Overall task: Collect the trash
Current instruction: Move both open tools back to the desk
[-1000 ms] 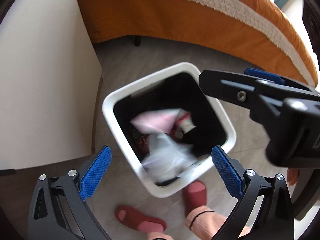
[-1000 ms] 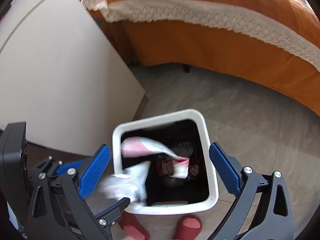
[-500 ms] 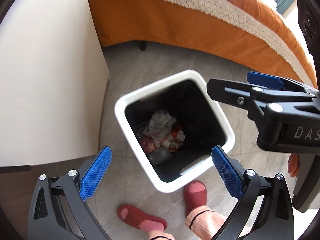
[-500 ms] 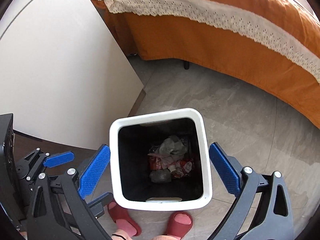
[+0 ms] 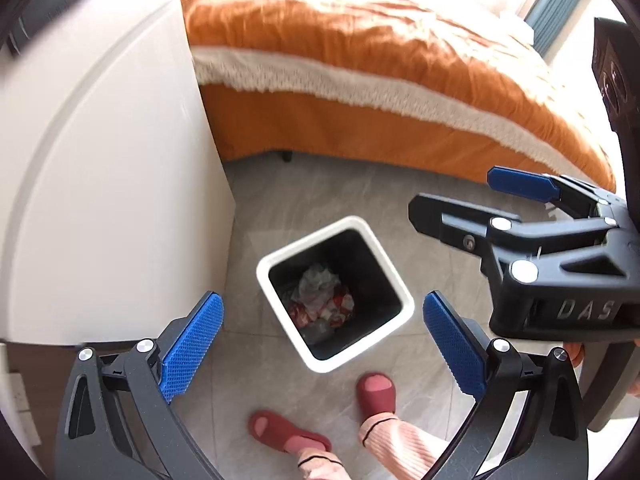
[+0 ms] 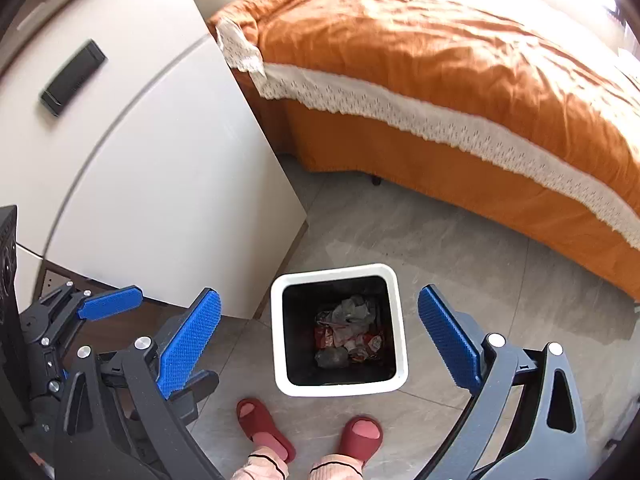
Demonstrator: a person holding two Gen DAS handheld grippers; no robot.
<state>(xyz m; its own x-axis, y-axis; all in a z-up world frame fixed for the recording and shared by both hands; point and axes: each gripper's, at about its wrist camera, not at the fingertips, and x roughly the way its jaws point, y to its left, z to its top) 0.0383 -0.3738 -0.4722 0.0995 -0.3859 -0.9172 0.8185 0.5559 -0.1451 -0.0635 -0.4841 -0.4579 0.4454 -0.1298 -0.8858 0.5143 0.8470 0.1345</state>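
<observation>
Both grippers are hanging over the bin (image 5: 334,294), nothing in either one. Left gripper (image 5: 322,346) is spread wide, blue pads (image 5: 192,346) standing well apart w/ the bin showing between them; right gripper (image 6: 318,342) is likewise gaping wide, its pads (image 6: 190,342) flanking the bin. In the left wrist view the right gripper is reaching in from the right edge, jaws parted, empty. In the right wrist view the left gripper is sitting at the lower left, also parted.

Bin is a white-rimmed square w/ a dark inside, standing upright on the grey tile floor (image 6: 460,248). Trash (image 6: 350,334) is lying at the bottom: crumpled greyish plastic on top of red-and-white wrappers. None is showing on the floor around the bin.

A person is standing just below the bin in red slippers (image 6: 362,438), pink trouser cuffs (image 5: 394,442) showing, toes near the bin's rim but not touching.

A white cabinet (image 6: 160,168) is filling the left side, its corner near the bin. A black remote-like bar (image 6: 74,76) is lying on its top. Behind, a bed w/ an orange cover (image 6: 440,60) and white lace trim (image 6: 420,114) is running across the frame, well apart from the bin.
</observation>
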